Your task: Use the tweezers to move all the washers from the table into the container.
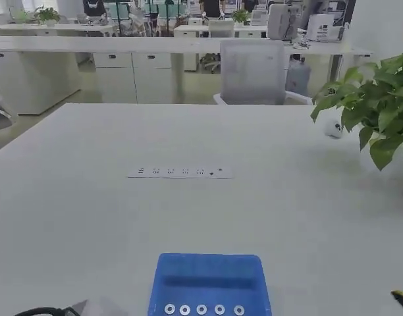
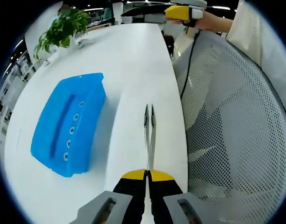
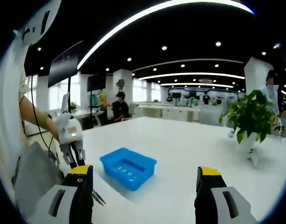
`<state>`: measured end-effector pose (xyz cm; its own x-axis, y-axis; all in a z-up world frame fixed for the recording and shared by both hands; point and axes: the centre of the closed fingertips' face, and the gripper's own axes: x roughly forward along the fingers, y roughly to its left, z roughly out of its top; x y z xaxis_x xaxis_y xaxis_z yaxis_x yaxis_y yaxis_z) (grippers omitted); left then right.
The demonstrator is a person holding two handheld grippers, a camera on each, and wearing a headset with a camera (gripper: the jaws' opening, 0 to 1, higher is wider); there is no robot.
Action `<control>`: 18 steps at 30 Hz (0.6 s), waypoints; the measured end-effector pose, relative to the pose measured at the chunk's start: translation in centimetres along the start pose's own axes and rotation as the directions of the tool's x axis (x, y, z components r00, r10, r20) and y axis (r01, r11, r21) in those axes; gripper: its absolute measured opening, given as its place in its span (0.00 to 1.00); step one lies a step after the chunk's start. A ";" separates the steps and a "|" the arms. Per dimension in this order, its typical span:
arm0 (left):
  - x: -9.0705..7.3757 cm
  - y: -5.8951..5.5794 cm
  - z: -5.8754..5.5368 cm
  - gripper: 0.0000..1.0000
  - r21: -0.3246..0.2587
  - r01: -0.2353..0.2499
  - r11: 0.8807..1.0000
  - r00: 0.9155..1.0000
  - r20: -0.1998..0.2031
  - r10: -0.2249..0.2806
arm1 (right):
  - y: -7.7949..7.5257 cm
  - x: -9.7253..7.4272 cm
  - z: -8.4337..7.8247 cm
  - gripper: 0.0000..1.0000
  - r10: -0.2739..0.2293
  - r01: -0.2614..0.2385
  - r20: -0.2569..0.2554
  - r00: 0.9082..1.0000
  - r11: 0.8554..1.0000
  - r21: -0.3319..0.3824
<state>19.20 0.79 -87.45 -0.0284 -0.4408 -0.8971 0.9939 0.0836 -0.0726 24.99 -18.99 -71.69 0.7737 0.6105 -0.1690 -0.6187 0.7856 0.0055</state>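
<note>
Across the white counter (image 1: 287,217) in front of you, the blue container (image 1: 208,276) sits at the near edge, straight ahead of your head view. A leafy plant (image 1: 379,112) stands at the far right of the counter, and a white power strip (image 1: 180,172) lies flat beyond the container, well apart from it. Your left tongs (image 2: 146,179) are pressed together on the handle end of the tweezers (image 2: 149,135), which point forward over the counter's edge, just beside the container and not touching it; the tweezer tips are nearly closed with nothing between them. A mesh chair (image 2: 236,130) is right of them in the left gripper view. Your right tongs (image 3: 144,172) are spread wide, holding nothing, raised and aimed at the container. Five washers (image 1: 201,309) lie in a row on the container's blue surface, along the side nearest you.
</note>
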 end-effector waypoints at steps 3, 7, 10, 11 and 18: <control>0.2 0.0 -0.3 0.00 0.008 0.010 1.000 1.000 -0.022 -0.010 | -1.0 -0.7 1.2 0.97 -0.076 0.074 0.081 0.994 0.997 0.026; 0.3 0.2 -0.6 0.00 0.018 0.016 1.000 0.999 -0.052 -0.015 | -1.5 -1.3 2.5 0.99 -0.139 0.128 0.181 0.974 0.989 0.074; 0.4 0.2 -0.8 0.00 0.020 0.019 1.000 0.998 -0.060 -0.017 | -1.8 -1.4 2.9 0.99 -0.172 0.163 0.198 0.965 0.985 0.064; 0.4 0.3 -0.9 0.00 0.022 0.016 1.000 0.998 -0.067 -0.014 | -1.8 -1.3 2.8 0.99 -0.178 0.169 0.194 0.965 0.984 0.060; 0.6 0.2 -0.8 0.00 0.012 0.026 1.000 0.997 -0.075 -0.025 | -1.5 -0.4 0.5 0.99 -0.140 0.141 0.078 0.987 0.990 -0.008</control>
<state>19.26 1.25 -88.30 -0.0609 -0.3742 -0.9254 0.9941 0.0611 -0.0901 25.71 -20.34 -71.18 0.8611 0.5002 -0.0909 -0.5042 0.8631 -0.0268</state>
